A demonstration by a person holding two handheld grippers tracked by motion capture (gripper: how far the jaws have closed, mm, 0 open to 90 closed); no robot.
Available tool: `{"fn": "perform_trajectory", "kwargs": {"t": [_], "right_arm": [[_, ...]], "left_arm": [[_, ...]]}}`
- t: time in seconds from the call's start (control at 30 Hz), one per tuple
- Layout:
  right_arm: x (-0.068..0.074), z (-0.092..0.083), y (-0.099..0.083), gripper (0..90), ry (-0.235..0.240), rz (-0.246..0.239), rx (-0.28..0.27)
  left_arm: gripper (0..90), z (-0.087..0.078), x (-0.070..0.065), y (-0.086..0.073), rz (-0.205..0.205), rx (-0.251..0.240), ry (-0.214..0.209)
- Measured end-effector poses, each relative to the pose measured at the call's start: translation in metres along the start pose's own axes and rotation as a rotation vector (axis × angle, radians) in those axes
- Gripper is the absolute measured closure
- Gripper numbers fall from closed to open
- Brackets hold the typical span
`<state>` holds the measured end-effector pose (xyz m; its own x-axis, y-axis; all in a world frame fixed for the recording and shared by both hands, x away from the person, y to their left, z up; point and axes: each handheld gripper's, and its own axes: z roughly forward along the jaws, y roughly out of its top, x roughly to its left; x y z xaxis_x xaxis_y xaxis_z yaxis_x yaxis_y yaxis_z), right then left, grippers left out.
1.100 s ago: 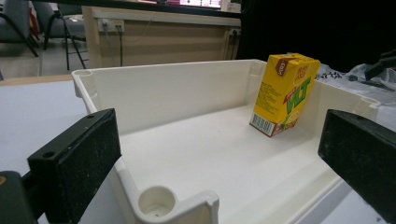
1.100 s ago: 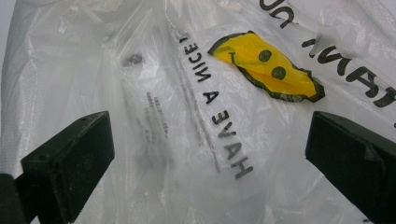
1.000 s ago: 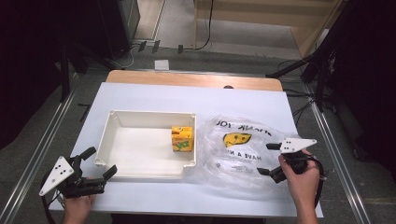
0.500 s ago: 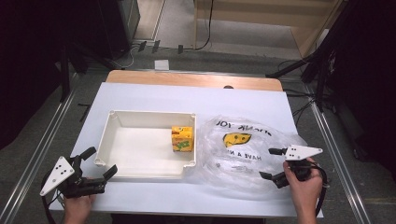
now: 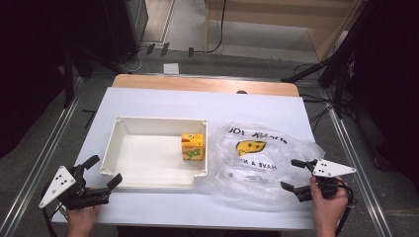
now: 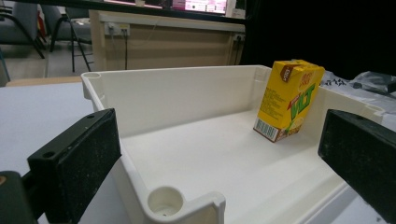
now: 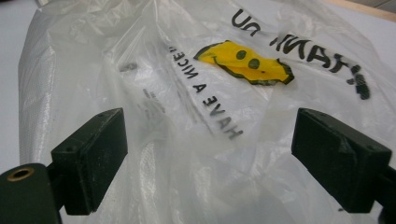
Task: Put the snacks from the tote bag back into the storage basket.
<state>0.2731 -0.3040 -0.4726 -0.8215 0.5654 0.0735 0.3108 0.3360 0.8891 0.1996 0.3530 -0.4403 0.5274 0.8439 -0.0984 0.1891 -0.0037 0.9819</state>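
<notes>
A yellow juice carton (image 5: 192,147) (image 6: 289,100) stands upright in the right part of a white tray (image 5: 158,119) (image 6: 177,98). Right of the tray lies a crumpled clear plastic bag (image 5: 257,163) (image 7: 210,93) printed with a yellow smiley face and black letters. My left gripper (image 5: 105,169) (image 6: 217,154) is open at the tray's near left corner, which sits between its jaws untouched. My right gripper (image 5: 289,174) (image 7: 215,154) is at the bag's near right edge. Its jaws have just been closing; bag film lies between them, and the pads stand apart from it.
The white table top (image 5: 148,98) ends in a wooden strip (image 5: 207,84) at the far side. Metal rails (image 5: 47,158) run along both sides of the table. Cables lie on the floor (image 5: 207,54) beyond it.
My right gripper has shifted to the right and toward the near edge, along the bag's side. The left gripper, tray and carton have stayed where they were.
</notes>
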Motion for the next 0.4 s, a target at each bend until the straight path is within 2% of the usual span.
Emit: {"fn": "perform_trajectory", "kwargs": {"t": [0.17, 0.4], "right_arm": [[-0.003, -0.0054, -0.0049, 10.9, -0.022, 0.019, -0.017], [-0.0036, -0.0042, -0.0054, 10.9, -0.026, 0.017, -0.016]], "left_arm": [[0.0, -0.0001, 0.0015, 0.0002, -0.013, -0.011, 0.002], [0.0, 0.0007, 0.0013, 0.0005, -0.003, -0.006, 0.007]]}}
